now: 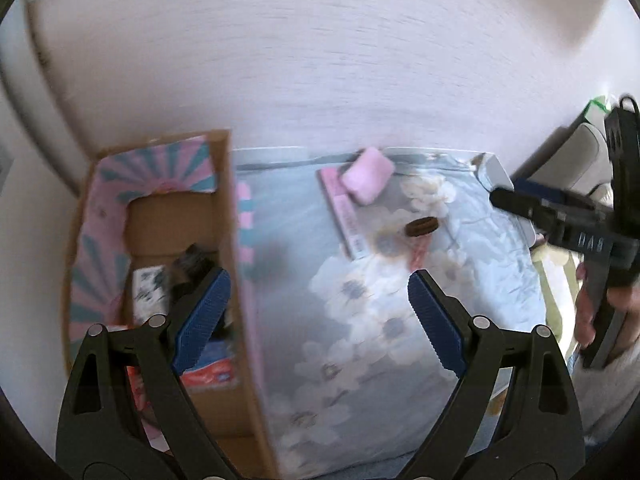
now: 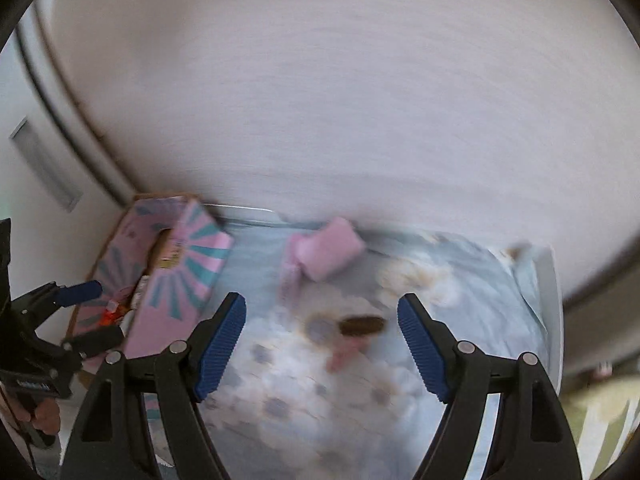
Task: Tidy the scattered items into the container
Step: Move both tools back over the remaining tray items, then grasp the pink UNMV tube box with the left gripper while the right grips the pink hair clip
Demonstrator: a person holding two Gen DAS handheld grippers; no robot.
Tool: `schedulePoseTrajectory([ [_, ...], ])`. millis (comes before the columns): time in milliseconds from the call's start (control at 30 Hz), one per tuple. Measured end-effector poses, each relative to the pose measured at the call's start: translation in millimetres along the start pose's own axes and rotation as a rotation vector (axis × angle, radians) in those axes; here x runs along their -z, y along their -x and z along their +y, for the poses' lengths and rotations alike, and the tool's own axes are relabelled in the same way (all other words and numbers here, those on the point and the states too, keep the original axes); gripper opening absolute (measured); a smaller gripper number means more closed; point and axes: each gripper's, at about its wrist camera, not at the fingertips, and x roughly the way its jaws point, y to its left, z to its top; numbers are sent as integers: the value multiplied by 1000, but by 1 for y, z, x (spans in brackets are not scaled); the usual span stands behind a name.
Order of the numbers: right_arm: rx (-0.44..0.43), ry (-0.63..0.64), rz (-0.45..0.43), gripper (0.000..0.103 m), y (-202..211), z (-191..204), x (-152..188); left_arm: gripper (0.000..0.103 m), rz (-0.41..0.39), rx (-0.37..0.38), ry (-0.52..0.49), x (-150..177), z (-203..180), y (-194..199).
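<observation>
The pink pouch [image 1: 368, 180] at the far edge of the bed [image 1: 288, 248] looks soft and light; pinch its middle. The brown disc [image 1: 422, 227] nearby is small, grip its rim. Both grippers' fingers [image 1: 204, 312] stand apart, empty; the box [image 1: 236, 240] sits left.

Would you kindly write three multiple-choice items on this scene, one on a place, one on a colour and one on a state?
1. Where is the cookie?
A. in the box
B. on the floral cloth
C. between gripper fingers

2. What colour is the soft pack at the far edge of the cloth?
A. pink
B. green
C. black

3. How does the left gripper stand?
A. shut on the cookie
B. shut and empty
C. open and empty

Answers: 1 B, it lies on the cloth, outside the box. 2 A, its wrap is pink. 3 C, the blue pads stand wide apart with nothing between them.
</observation>
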Motion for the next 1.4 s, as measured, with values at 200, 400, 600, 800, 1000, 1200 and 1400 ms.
schedulePoseTrajectory([
  [200,56,-58,23,75,-17,-24,32,90,50,-5,-27,-17,-25,-35],
  [400,118,-8,57,75,-43,-29,52,90,98,-24,22,-28,-28,-91],
  [600,107,15,64,75,-76,-26,71,90,137,-54,50,-35,-26,-141],
  [800,94,3,50,63,-92,-23,73,90,150,-66,88,-32,-20,-170],
  [1000,98,38,54,57,-106,-14,70,90,151,-73,98,-29,-17,-182],
  [1200,106,38,66,51,-117,-14,68,90,151,-81,106,-28,-15,-189],
  [1400,105,27,67,50,-119,-19,68,90,152,-95,112,-27,-12,-192],
])
